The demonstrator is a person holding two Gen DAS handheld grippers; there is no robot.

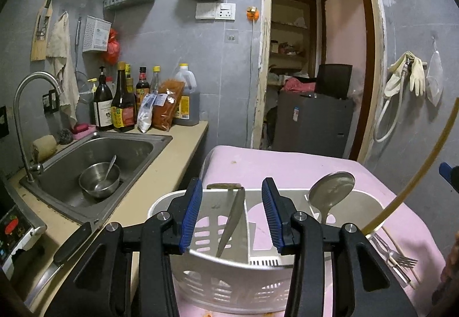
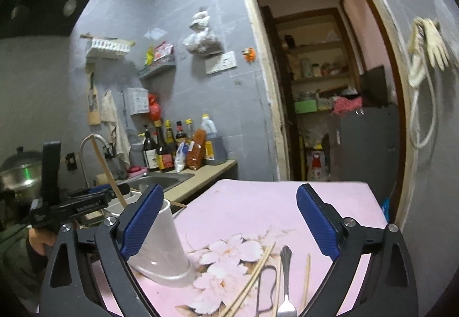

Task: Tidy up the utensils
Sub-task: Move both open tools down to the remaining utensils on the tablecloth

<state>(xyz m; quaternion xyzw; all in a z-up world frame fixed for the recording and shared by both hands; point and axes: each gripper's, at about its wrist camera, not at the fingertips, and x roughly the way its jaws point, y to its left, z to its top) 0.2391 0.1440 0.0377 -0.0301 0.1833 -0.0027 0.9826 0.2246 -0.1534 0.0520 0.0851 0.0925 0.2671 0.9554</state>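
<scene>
A white slotted utensil caddy (image 1: 229, 282) stands on the pink table (image 1: 287, 168). A knife (image 1: 232, 222) leans in its left compartment and a metal ladle (image 1: 330, 193) in its right one, with a chopstick (image 1: 416, 173) leaning out. My left gripper (image 1: 231, 213) is open, its jaws over the caddy around the knife, apart from it. My right gripper (image 2: 229, 225) is open and empty above the table; the caddy's end (image 2: 163, 245) sits by its left finger. A fork (image 2: 285, 282) and loose chopsticks (image 2: 252, 282) lie below it. The fork also shows in the left wrist view (image 1: 398, 256).
A sink (image 1: 94, 162) with a steel bowl and spoon (image 1: 100, 179) is on the left, bottles (image 1: 123, 105) behind it. A black-handled knife (image 1: 57, 262) lies on the counter at lower left. An open doorway (image 1: 312, 59) is behind the table.
</scene>
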